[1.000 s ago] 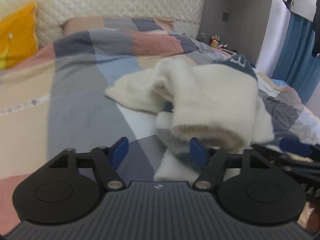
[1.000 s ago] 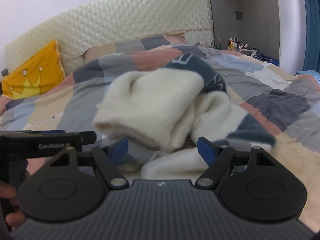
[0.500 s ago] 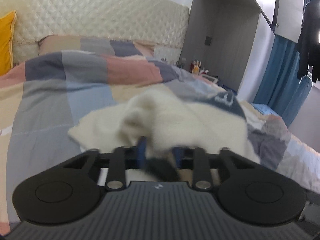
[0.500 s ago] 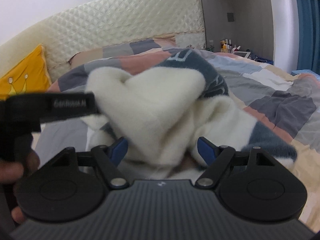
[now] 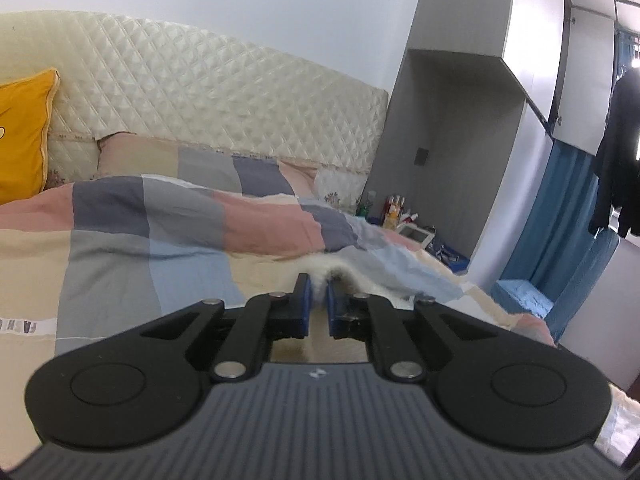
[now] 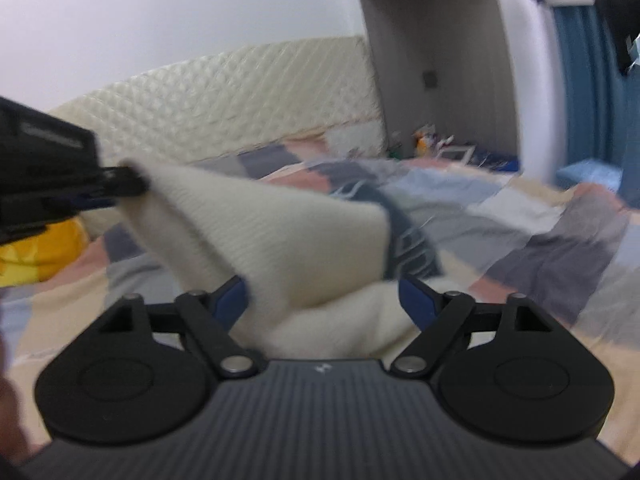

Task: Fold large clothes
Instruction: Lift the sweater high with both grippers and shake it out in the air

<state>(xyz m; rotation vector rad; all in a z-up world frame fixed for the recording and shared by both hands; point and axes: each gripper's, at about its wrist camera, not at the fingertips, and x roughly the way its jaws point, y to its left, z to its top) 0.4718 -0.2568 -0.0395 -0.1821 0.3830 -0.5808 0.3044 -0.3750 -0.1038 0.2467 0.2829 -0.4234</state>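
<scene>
A cream knitted sweater (image 6: pixel 280 240) with a dark blue patterned part (image 6: pixel 404 240) is lifted off the patchwork quilt (image 6: pixel 520 220). My left gripper (image 5: pixel 318 284) has a cream fold of the sweater (image 5: pixel 320 270) between its blue pads, and its jaws are closing on it. In the right wrist view the left gripper (image 6: pixel 132 184) holds a raised corner at the left, and the cloth slopes down from it. My right gripper (image 6: pixel 322 292) is low behind the sweater. Its jaws are opening, and the fabric hangs between them without being pinched.
The quilted cream headboard (image 5: pixel 200 100) runs behind the bed, with a yellow pillow (image 5: pixel 20 136) at the left. Right of the bed are a nightstand with bottles (image 5: pixel 396 216), a grey wardrobe (image 5: pixel 460 140), a blue curtain (image 5: pixel 560 220) and a hanging dark garment (image 5: pixel 620 152).
The left gripper closed on the sweater and rose, pulling a corner up off the bed. The right gripper stayed wide open and shifted a little, with the fabric now draped across its front.
</scene>
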